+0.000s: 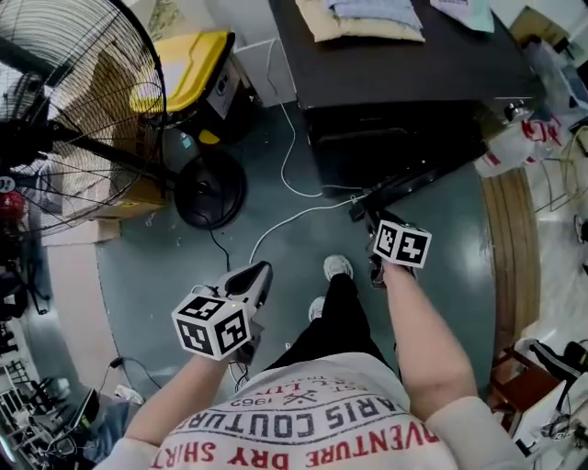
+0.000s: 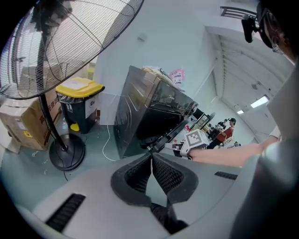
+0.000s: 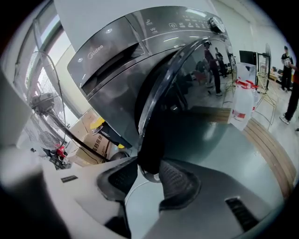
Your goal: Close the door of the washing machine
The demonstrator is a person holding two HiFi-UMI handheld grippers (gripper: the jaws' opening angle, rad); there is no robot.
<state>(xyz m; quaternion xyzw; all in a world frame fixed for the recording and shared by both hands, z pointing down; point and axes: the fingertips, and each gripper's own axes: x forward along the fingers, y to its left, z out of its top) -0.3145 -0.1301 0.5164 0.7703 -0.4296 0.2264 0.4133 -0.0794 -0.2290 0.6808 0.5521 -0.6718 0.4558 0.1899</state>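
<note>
1. The door (image 3: 191,88) is standing part open, swung out from the front of the washing machine (image 3: 112,60). In the head view it is showing as a dark bar angling off the machine's dark body.
2. Handling, as a judgement: it is looking like a stiff hinged panel, with glass set in a glossy rim. It is probably fairly heavy and slick against rubber pads. It is not going to flex, only swing on its hinge arc.
3. The best hold is likely the free rim, far from the hinge, where leverage is greatest. A flat push on the frame should also be working. Squeezing the glass is worth avoiding, and the latch is probably needing a firm last push.
4. The right gripper (image 3: 149,161) is pinching that free rim. The dark edge is sitting between the pads and seems to be touching both. In the head view this gripper is reaching to the door's near end.
5. The left gripper (image 2: 152,156) is holding nothing, with its jaws pressed together at the tips. It is hanging over the floor (image 1: 165,266), well apart from the door.
6. Folded laundry (image 1: 367,18) is lying on top of the machine.
7. A white cable (image 1: 283,163) is trailing across the floor near the door's swing, though it looks to be lying below the door.
8. A fan (image 1: 83,110) and a yellow-lidded bin (image 1: 188,64) are standing off to the left, well clear.
</note>
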